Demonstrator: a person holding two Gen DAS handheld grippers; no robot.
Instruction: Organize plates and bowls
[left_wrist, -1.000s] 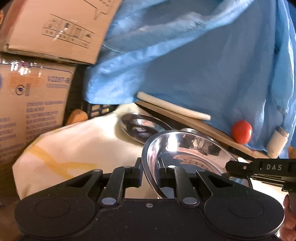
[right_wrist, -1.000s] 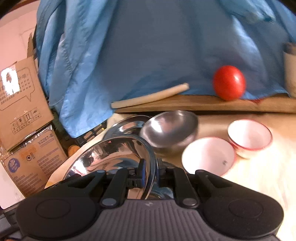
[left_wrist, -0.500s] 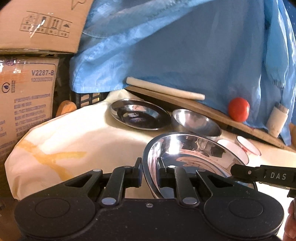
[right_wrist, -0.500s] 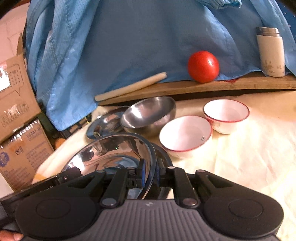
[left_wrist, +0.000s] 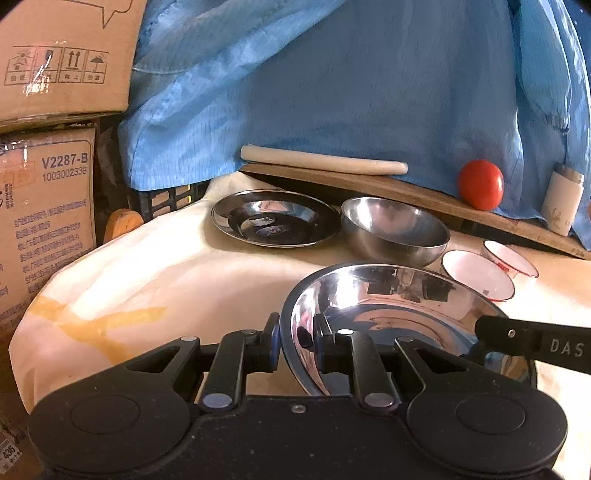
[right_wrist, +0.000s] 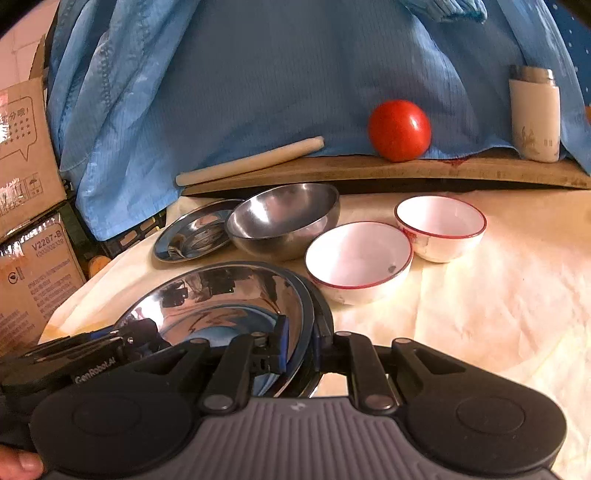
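A: What does the left gripper (left_wrist: 295, 341) look like?
B: Matte black all over: two round housings at the corners, angular link arms with silver rivets, a small screw at the centre, and blue pads on the jaws.
A: And the right gripper (right_wrist: 297, 345)?
B: The same black linkage and rivets, but its body is ribbed grey. From the left view, its side reads "DAS" in white. A bare thumb (right_wrist: 20, 466) shows at the lower left corner.
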